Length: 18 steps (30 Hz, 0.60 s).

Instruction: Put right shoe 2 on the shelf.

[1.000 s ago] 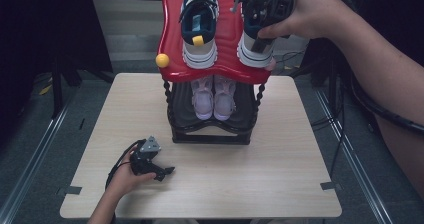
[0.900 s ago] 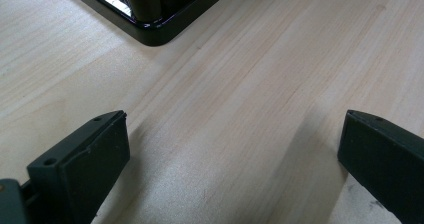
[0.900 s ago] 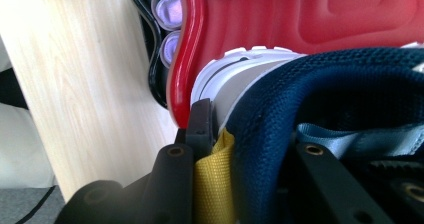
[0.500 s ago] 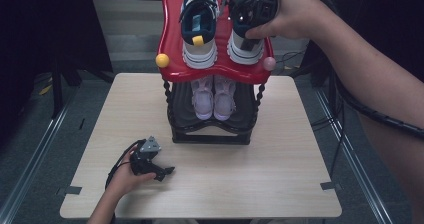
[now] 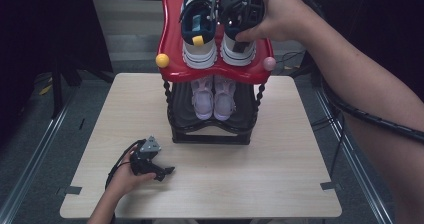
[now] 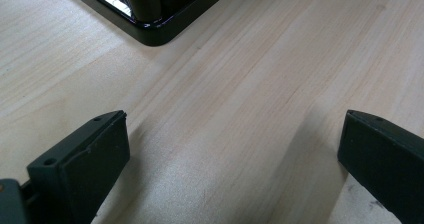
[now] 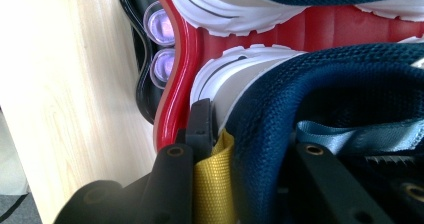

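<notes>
Two navy and white sneakers stand side by side on the red top shelf of a shoe rack. My right gripper is shut on the heel collar of the right sneaker, which rests on the shelf beside the left sneaker. In the right gripper view my right gripper has one jaw outside the heel and one inside the sneaker, next to its yellow pull tab. My left gripper lies on the table, open. In the left gripper view my left gripper holds nothing.
A pair of pale pink shoes sits on the rack's black lower shelf. The rack's black base stands just ahead of my left gripper. Yellow and pink knobs mark the red shelf's front corners. A cable trails along the right forearm.
My right gripper has carried the right sneaker a little leftward, closer to the other sneaker on the red shelf. The left gripper has not moved.
</notes>
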Each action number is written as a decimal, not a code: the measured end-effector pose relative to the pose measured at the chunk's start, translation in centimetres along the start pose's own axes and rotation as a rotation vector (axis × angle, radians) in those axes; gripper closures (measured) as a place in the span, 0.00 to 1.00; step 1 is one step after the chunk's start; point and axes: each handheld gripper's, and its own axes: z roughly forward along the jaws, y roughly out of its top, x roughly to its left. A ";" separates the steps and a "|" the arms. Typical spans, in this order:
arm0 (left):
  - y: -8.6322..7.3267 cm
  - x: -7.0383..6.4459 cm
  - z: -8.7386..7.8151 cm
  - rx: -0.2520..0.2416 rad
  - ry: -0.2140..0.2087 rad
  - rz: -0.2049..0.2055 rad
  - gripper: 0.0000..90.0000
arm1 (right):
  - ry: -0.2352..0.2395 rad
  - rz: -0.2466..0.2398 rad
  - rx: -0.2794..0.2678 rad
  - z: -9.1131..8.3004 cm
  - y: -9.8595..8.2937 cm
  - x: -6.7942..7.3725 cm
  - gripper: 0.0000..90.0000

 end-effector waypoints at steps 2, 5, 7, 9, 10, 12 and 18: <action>0.0 0.0 0.0 0.000 -0.002 -0.002 0.00 | 0.003 -0.001 -0.002 0.1 0.1 -0.1 0.79; 0.0 0.0 0.0 0.000 0.000 0.001 0.00 | 0.004 -0.008 -0.002 0.3 0.3 -0.1 0.79; 0.0 0.0 0.0 0.000 0.000 0.000 0.00 | 0.005 -0.009 -0.004 0.3 0.4 -0.1 0.79; 0.0 0.0 0.0 0.000 -0.001 0.000 0.00 | 0.007 -0.013 -0.002 0.4 0.4 -0.2 0.79; 0.0 0.0 0.0 0.000 -0.001 0.000 0.00 | 0.008 -0.012 0.000 0.5 0.4 -0.2 0.79; 0.0 0.0 0.0 0.000 -0.003 0.000 0.00 | 0.004 -0.017 -0.001 0.6 0.4 -0.2 0.79; 0.0 0.0 0.0 -0.001 -0.006 0.000 0.00 | 0.009 -0.015 0.002 0.9 0.3 0.0 0.79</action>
